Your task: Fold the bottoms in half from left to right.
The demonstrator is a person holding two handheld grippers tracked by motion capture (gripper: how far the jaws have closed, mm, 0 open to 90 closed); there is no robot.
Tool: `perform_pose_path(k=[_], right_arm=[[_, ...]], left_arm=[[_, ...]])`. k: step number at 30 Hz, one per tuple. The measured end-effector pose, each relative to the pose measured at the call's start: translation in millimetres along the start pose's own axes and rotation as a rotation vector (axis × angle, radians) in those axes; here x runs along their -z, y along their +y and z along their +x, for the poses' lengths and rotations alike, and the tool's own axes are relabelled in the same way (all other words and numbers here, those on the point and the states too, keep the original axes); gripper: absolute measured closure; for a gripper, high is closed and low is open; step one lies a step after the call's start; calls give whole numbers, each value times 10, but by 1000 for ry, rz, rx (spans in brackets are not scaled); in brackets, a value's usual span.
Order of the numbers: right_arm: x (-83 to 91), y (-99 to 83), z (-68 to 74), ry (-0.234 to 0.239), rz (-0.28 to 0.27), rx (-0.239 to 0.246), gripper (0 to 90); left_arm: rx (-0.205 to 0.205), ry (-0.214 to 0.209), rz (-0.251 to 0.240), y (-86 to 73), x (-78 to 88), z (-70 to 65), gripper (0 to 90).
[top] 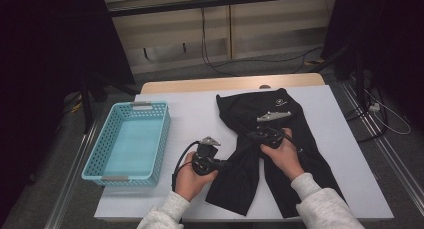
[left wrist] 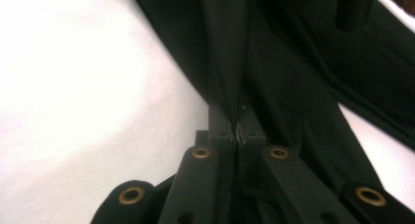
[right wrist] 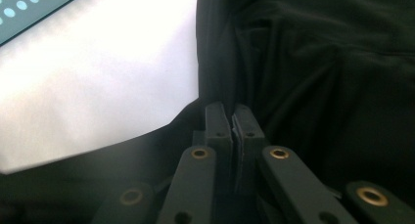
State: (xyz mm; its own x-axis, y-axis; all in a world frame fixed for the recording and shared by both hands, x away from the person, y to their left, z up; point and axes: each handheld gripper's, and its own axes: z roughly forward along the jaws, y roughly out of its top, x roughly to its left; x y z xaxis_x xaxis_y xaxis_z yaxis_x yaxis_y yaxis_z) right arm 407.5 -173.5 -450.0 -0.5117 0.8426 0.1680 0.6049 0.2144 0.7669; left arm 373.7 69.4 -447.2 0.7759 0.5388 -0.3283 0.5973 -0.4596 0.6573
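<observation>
**Both jaws pinched on the black trousers, mid-fold**

The black trousers (top: pixel 272 139) lie spread on the white-covered tabletop (top: pixel 190 114), waistband toward the far edge, legs running back toward the person. The left gripper (top: pixel 226 164) has its jaws closed on a ridge of fabric at the inner edge of the left leg – the left gripper view shows the cloth rising taut out of the pinch. The right gripper (top: pixel 260 135) is clamped near the crotch, its jaws drawn together with what looks like a thin fold of cloth between them, seen in the right gripper view.

Risks, as I judge them: each pinch is narrow and on thin, slippery-looking cloth, so a sharp pull could slide the fabric out of one grip and let the leg flop back unevenly. The two grips sit close together; if the hands travel at different rates the cloth may twist or bunch rather than fold flat. Dragging instead of lifting could also rumple the white cover underneath.

The light blue perforated basket (top: pixel 131 141) stands to the left of the trousers, well apart from them, and holds nothing
</observation>
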Motion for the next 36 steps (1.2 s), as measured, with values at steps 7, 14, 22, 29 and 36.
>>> perform_pose_path(k=[7, 14, 22, 29, 36], right_arm=[[209, -89, -42, -33, 35, 29, 806], [-10, 71, 46, -64, 16, 85, 537], [-359, 358, 172, -39, 3, 111, 463], [-631, 420, 338, 17, 6, 142, 430], [-807, 421, 396, 6, 21, 184, 543]], left_arm=[[-7, -18, -7, 32, 34, -21, 883], [-1, -14, -2, 23, 22, -15, 882], [26, -20, -8, 0, 51, 59, 882], [50, -16, -21, -23, 105, 99, 882], [57, -20, -19, -22, 104, 85, 883]])
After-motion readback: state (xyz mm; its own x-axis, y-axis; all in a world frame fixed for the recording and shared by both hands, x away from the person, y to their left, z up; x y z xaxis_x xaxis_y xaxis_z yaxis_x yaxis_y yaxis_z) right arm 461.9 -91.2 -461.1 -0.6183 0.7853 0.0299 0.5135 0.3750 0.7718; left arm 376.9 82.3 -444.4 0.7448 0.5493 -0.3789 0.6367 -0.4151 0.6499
